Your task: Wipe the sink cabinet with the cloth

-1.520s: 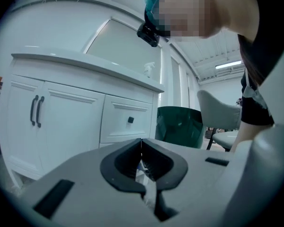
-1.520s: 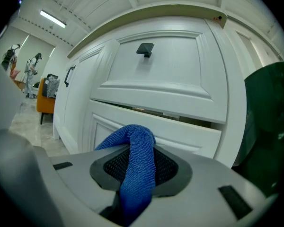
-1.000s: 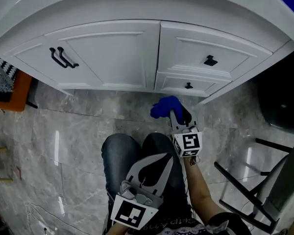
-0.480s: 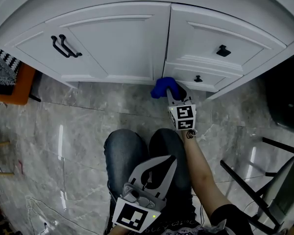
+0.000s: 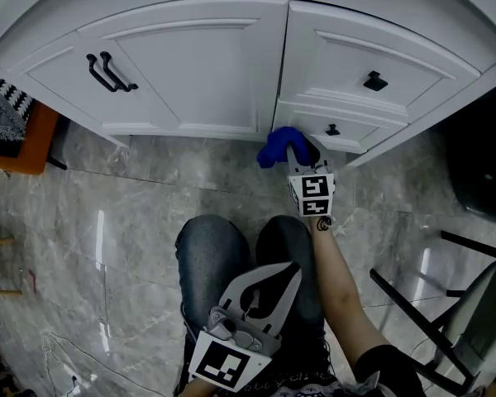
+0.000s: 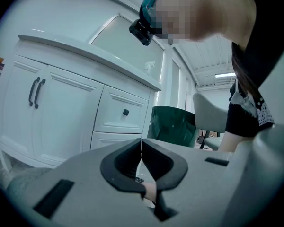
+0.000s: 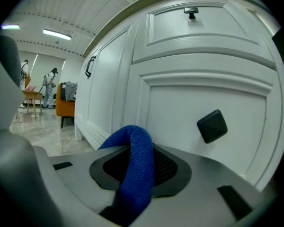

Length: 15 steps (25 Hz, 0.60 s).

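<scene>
The white sink cabinet fills the top of the head view, with double doors at left and two drawers at right. My right gripper is shut on a blue cloth, held close against the lower drawer near its black knob. In the right gripper view the blue cloth folds between the jaws, and the lower drawer's knob is just to the right. My left gripper hangs low over the person's lap, shut and empty; in the left gripper view its jaws meet at the tips.
An orange seat with a patterned cushion stands at the left by the cabinet. A dark bin is at the right, and a chair at lower right. The person's knees are over the grey marble floor.
My right gripper with the blue cloth moved up from the floor area to the lower drawer front, then shifted slightly right. The left gripper stayed put.
</scene>
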Tool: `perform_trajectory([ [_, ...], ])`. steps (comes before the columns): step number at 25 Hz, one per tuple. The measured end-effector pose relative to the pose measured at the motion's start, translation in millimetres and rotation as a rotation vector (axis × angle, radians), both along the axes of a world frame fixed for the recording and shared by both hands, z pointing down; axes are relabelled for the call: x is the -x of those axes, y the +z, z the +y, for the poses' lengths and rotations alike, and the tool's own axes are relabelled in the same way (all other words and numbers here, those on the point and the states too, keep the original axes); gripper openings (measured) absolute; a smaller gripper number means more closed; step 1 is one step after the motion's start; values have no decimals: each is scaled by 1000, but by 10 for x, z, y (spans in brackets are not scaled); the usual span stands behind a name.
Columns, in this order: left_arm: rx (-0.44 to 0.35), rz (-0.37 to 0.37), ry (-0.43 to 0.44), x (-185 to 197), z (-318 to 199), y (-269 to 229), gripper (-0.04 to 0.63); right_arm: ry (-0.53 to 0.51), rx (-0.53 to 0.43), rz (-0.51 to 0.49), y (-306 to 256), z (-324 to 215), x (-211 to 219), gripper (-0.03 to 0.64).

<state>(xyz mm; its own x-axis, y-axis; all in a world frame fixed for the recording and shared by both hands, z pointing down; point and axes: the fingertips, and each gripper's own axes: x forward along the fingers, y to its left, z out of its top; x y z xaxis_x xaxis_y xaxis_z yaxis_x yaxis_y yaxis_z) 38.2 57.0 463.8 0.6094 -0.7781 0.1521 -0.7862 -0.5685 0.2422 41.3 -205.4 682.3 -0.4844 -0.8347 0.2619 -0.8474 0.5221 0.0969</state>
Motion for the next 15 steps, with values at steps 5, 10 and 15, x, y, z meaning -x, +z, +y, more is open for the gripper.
perform_trajectory([
  [5,6,4,18,-67,28,11,5,54,6,-22,3,-67,-290,115],
  [10,7,18,29,-128,23,10,5,60,-3,-4,3,-70,-397,115],
  [15,7,24,46,-154,33,9,5,81,-4,-2,5,-71,-514,115],
])
